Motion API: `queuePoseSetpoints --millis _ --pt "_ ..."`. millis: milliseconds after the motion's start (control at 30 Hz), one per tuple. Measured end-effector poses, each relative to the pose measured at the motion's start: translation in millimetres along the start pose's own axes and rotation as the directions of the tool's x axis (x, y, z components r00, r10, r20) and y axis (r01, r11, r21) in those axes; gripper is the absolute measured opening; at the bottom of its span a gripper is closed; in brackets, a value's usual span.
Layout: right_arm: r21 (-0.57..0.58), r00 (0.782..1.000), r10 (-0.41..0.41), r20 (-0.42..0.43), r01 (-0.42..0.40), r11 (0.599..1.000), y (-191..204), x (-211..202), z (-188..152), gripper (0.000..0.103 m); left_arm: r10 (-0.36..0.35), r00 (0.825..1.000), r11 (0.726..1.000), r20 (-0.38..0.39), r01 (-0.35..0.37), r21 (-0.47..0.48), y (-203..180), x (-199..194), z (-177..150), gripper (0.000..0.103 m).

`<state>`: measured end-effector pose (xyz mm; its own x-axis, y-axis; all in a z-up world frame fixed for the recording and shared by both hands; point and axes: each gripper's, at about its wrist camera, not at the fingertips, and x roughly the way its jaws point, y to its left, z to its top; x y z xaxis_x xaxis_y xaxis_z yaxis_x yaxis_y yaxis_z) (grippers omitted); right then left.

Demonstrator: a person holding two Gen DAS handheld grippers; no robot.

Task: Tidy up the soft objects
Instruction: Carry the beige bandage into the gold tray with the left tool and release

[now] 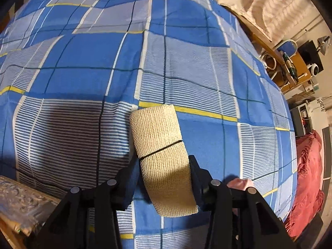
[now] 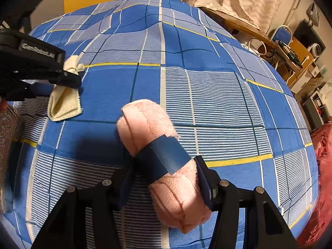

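Observation:
My left gripper [image 1: 165, 166] is shut on a rolled beige waffle-weave cloth [image 1: 161, 155] tied with a thin black band, held just above the blue plaid bedspread [image 1: 186, 62]. In the right wrist view the same left gripper [image 2: 68, 78] and beige cloth [image 2: 64, 103] appear at the left. My right gripper [image 2: 164, 170] is shut on a rolled pink towel [image 2: 161, 161] wrapped with a blue band, held over the bedspread [image 2: 207, 93]. A bit of the pink towel [image 1: 238, 183] shows behind my left gripper's right finger.
A patterned box [image 1: 18, 199] sits at the bed's left edge, also in the right wrist view [image 2: 8, 145]. A red quilt [image 1: 307, 176] lies on the floor at right. A beige curtain [image 2: 238, 2] and a cluttered desk [image 2: 296, 56] stand beyond the bed.

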<state>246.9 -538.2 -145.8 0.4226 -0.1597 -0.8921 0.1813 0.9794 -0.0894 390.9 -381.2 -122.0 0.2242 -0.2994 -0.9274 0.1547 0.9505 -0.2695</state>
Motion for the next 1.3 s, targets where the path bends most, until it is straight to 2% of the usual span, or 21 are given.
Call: queuePoseSetpoints --millis 167,367,567,767,800,900,1000,1100,1200,1300 --pt "0.005 1.000 0.012 0.001 -0.012 1.000 -2 1 0 0.056 -0.053 0.999 0.999 0.014 0.053 0.006 -6 -25 -8 0.046" --pt "0.022 1.000 0.025 0.012 -0.025 0.999 -5 0 0 0.049 -0.157 0.987 0.986 0.041 0.154 0.065 -20 -67 -25 0.046" --pt "0.037 0.999 0.035 0.013 -0.036 0.999 -9 0 0 0.048 -0.267 0.963 0.957 0.027 0.261 0.129 -28 -114 -45 0.046" --pt "0.028 1.000 0.024 0.019 -0.025 0.999 -6 -1 -2 0.048 -0.342 0.940 0.918 0.016 0.331 0.218 -10 -176 -81 0.046" --pt "0.028 1.000 0.024 0.020 -0.024 0.999 -7 -1 -2 0.048 -0.358 0.934 0.905 0.013 0.344 0.251 -5 -190 -90 0.046" --pt "0.048 0.999 0.029 0.020 -0.030 0.998 -9 -2 -3 0.047 -0.386 0.922 0.887 0.027 0.363 0.285 17 -220 -106 0.046" --pt "0.068 0.999 0.039 0.024 -0.040 0.997 -12 -4 -4 0.046 -0.410 0.909 0.878 0.068 0.374 0.298 50 -252 -122 0.046" --pt "0.096 0.998 0.054 0.033 -0.057 0.994 -16 -6 -4 0.044 -0.403 0.905 0.889 0.138 0.351 0.294 93 -282 -135 0.046" --pt "0.124 0.996 0.073 0.042 -0.078 0.989 -20 -7 -4 0.044 -0.382 0.904 0.911 0.193 0.332 0.245 137 -294 -144 0.046" --pt "0.164 0.993 0.104 0.047 -0.111 0.980 -26 -8 -4 0.044 -0.320 0.919 0.942 0.231 0.283 0.180 182 -295 -154 0.046"
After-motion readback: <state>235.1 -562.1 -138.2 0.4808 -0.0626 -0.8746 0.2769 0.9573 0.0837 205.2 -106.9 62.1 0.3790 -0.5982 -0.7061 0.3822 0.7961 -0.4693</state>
